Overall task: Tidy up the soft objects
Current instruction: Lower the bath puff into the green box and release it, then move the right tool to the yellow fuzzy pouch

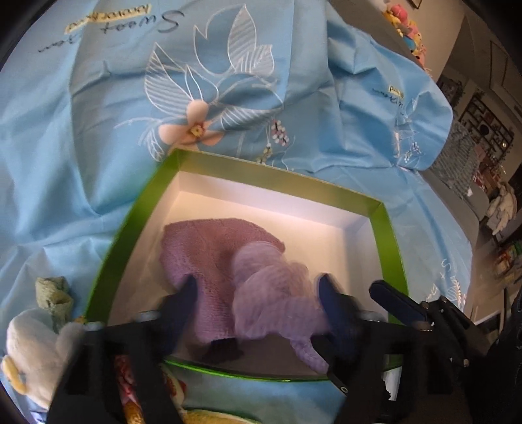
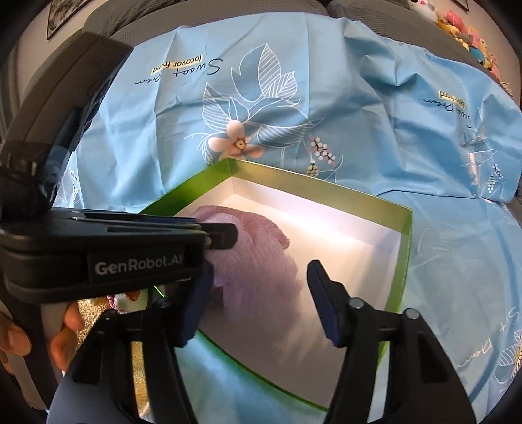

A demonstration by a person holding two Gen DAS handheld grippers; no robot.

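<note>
A: Your left gripper (image 1: pixel 257 293) sat low in the left wrist view, jaws spread wide over the green box (image 1: pixel 137 228). What lay between them?

B: The purple knitted cloth (image 1: pixel 208 261) and a paler lilac mesh puff (image 1: pixel 270 287), both inside the box on its white floor. One dark fingertip (image 1: pixel 186 290) touched the cloth's left edge; the other, at right, looked blurred, just beside the puff. Your pads did not press on either, so I logged that gripper as open, nothing held.

A: And your right gripper (image 2: pixel 257 287)?

B: Open too. In the right wrist view its blue pads (image 2: pixel 321 303) stood apart over the box's near corner, with the purple bundle showing between them, soft and blurred. No pad pinched it. The same gripper showed at the lower right of the left wrist view, above the box's right wall.

A: Where did the box sit?

B: On a light blue sheet (image 1: pixel 98 130) printed with white leaves and a pink flower (image 1: pixel 192 125), creased all over. The box filled the lower middle of both frames, its far corner pointing towards the flower.

A: Anything outside the box?

B: At lower left of the left wrist view, a white plush toy (image 1: pixel 36 352) and a crumpled greenish cloth (image 1: pixel 55 296), both on the sheet just beside the box's left wall. Your fingers (image 2: pixel 19 339) showed at the lower left edge of the right wrist view, wrapped on the other gripper's handle. A heap of coloured plush toys (image 2: pixel 463 29) sat far off at upper right.
</note>
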